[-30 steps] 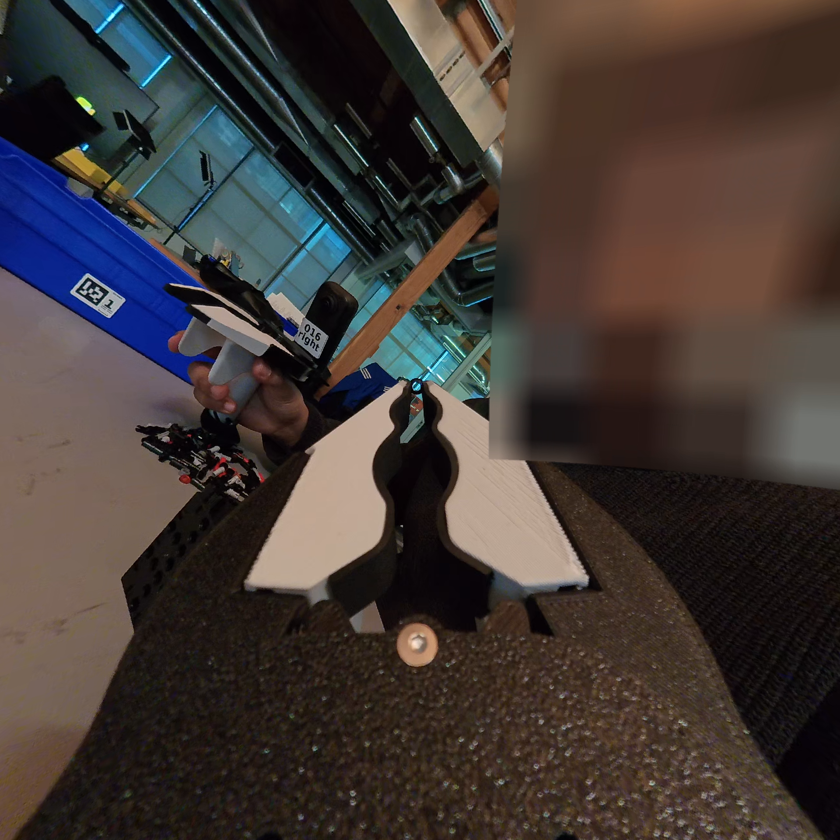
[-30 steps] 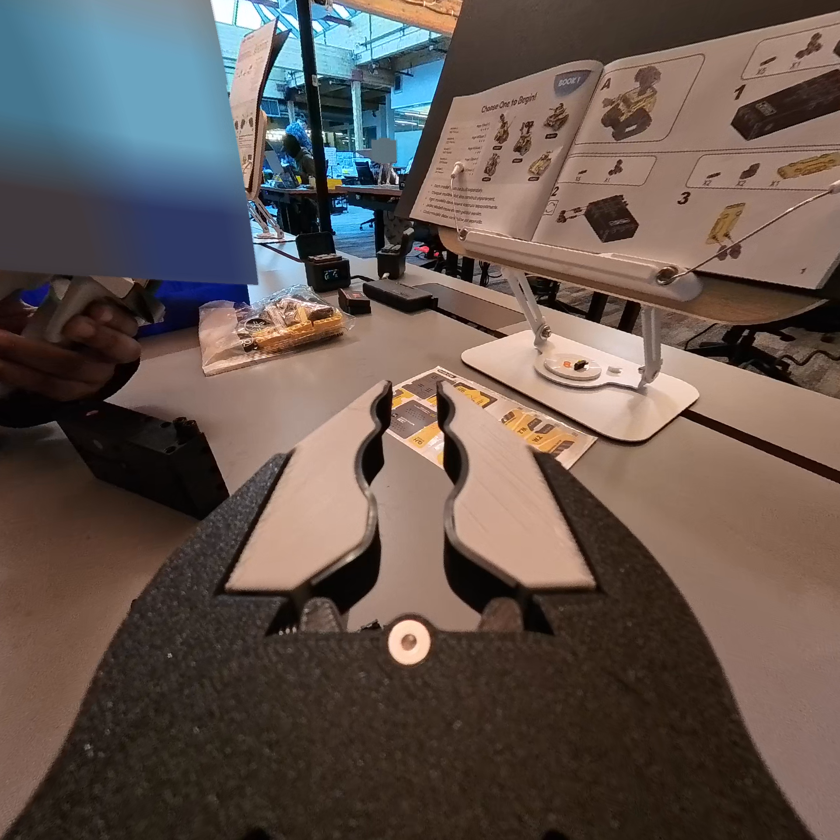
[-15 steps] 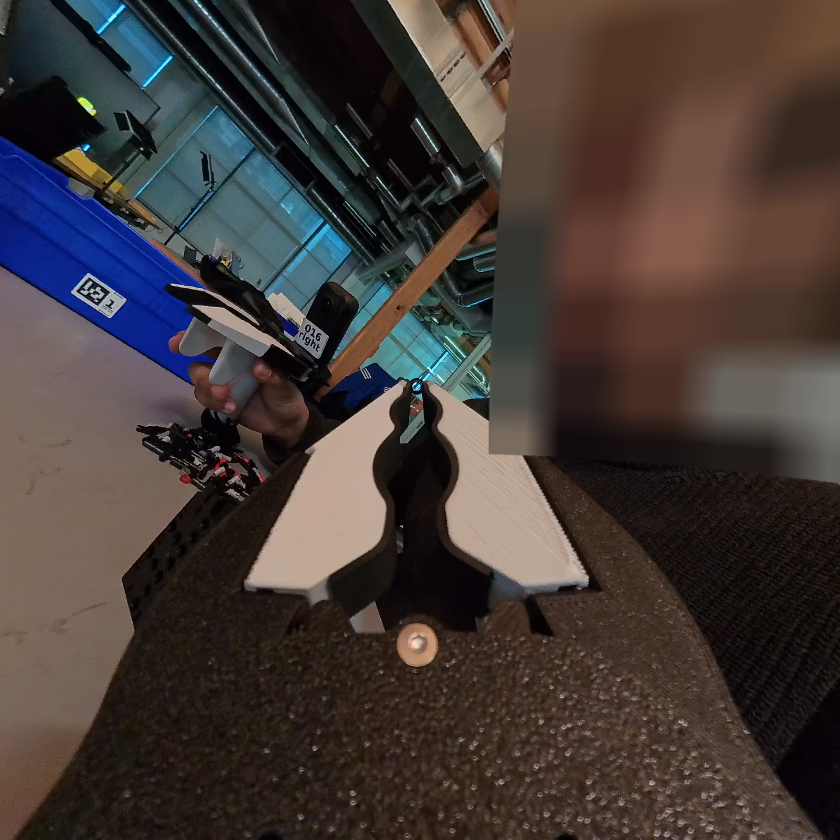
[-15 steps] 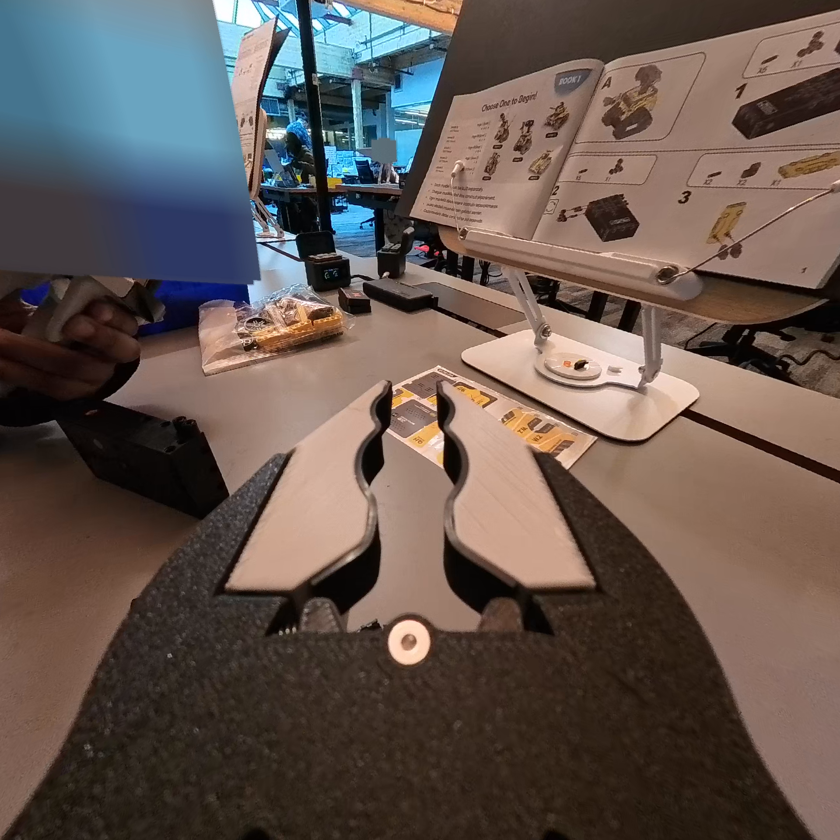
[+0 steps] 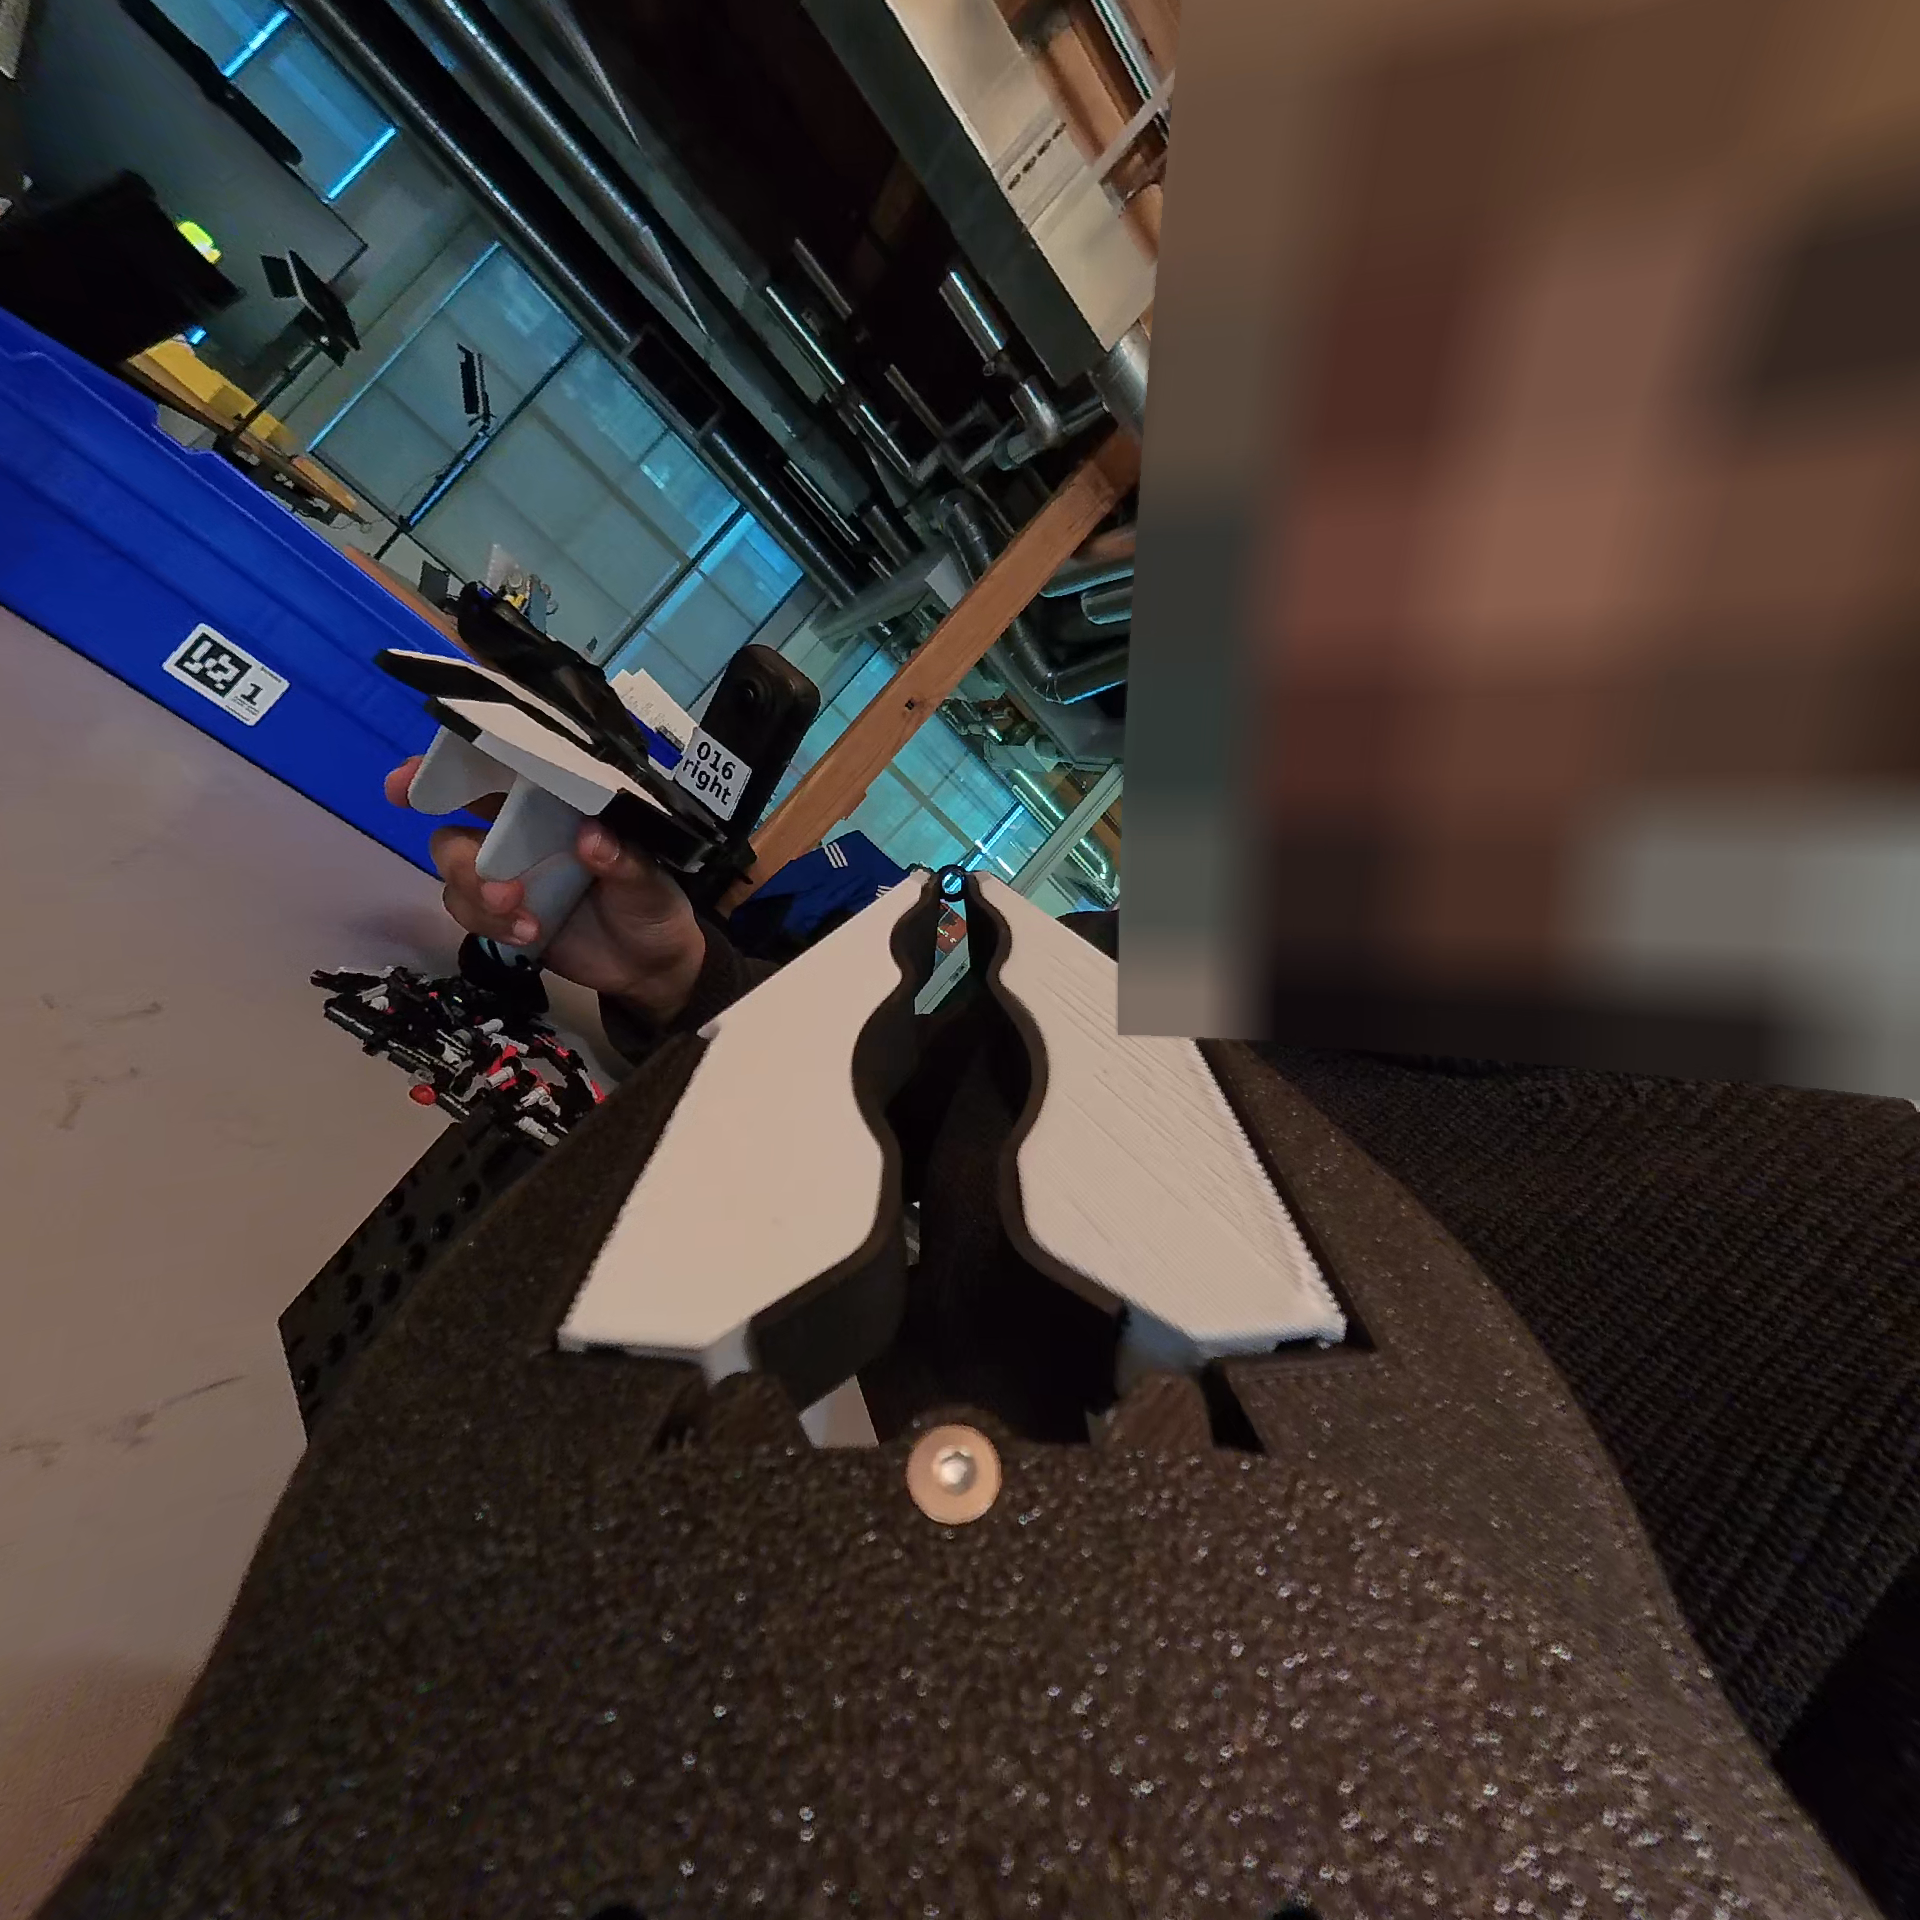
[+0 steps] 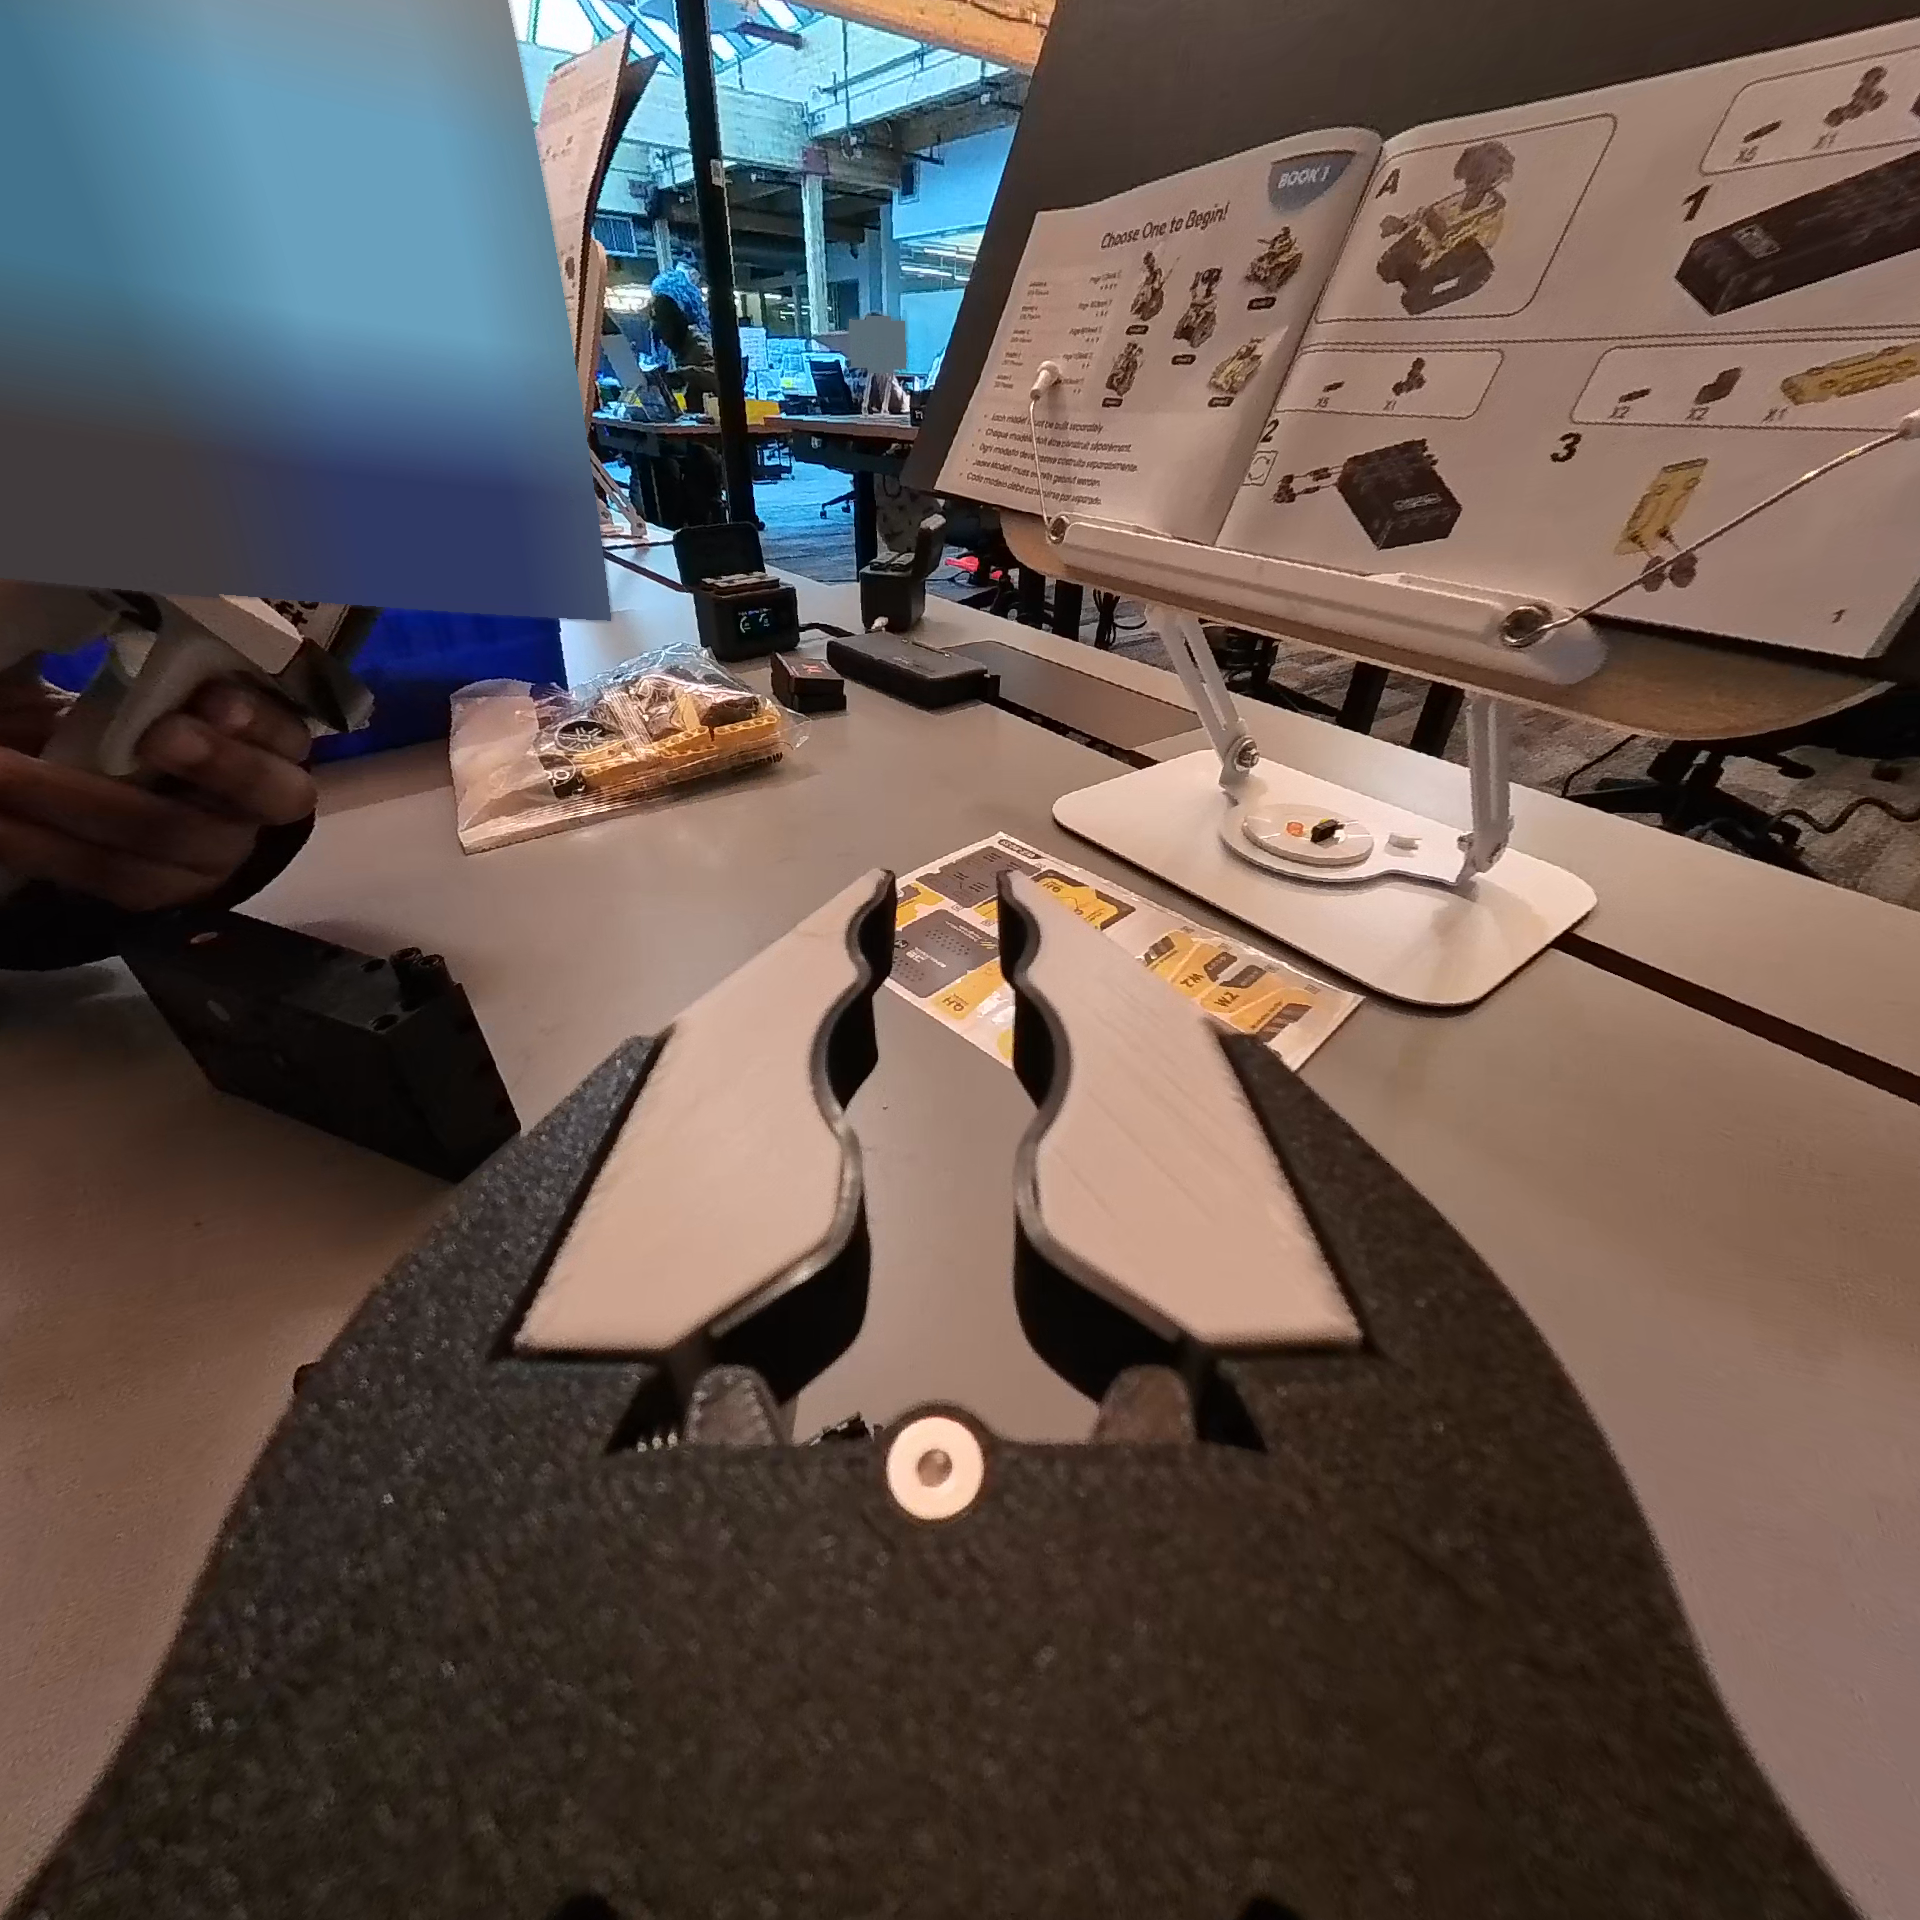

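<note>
Left wrist view: left gripper [image 5: 951, 889] tilted upward, tips pinching a tiny dark ring [image 5: 952, 884]. Black block [image 5: 400, 1247] beside it on table [image 5: 135, 1143].

Right wrist view: right gripper [image 6: 945, 883] parted, empty, above sticker sheet [image 6: 1226, 971]. Block [image 6: 343, 1029] left; book stand [image 6: 1340, 894] behind.

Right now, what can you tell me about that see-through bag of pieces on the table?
The clear plastic bag lies flat on the grey table, past the right gripper and touching neither gripper. It looks crinkly and shiny. Inside sit yellow and black building pieces, some with rows of holes. It appears closed. A blue bin stands just behind it.
</note>
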Available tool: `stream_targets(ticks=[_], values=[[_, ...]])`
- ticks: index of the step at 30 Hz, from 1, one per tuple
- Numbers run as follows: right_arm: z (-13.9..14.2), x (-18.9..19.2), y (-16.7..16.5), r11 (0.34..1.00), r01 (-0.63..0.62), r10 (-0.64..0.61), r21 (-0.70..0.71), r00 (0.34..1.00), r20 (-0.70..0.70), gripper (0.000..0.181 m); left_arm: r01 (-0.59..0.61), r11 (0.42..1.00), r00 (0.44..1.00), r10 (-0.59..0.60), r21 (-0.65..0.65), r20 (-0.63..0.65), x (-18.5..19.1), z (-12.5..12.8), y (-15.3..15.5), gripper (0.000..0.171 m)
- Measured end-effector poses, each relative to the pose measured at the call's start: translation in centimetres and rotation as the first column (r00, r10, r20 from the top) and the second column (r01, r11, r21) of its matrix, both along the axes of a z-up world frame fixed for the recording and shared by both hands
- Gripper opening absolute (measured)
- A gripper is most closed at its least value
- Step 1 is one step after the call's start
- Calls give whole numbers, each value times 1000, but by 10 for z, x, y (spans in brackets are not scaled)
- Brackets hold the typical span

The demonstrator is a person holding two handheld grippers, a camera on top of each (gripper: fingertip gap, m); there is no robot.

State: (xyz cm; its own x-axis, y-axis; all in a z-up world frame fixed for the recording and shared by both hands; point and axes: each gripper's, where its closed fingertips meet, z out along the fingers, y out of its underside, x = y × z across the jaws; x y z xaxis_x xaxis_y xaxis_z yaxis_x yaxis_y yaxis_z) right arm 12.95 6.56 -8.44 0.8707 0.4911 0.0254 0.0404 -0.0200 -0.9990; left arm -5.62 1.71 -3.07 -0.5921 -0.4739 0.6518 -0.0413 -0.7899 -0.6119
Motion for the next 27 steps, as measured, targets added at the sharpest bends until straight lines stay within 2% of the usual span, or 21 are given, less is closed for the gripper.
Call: stream_targets(ticks=[11, 19, 27], values=[[-4, -2, 1, 1000, 1, -1, -4, 1000, 24, 20, 3, 1000, 1000, -3, 9, -7, 1, -1, -2, 3], [10, 12, 0, 999, 33, -33, 25, 999, -18, 19, 2, 1000, 1000, -2, 4, -5, 1, -1, -1, 4], [22, 34, -3, 993, 96, -96, 62, 995, 4, 19, 1, 1000, 1000, -1, 3, -5, 0, -1, -1, 4]])
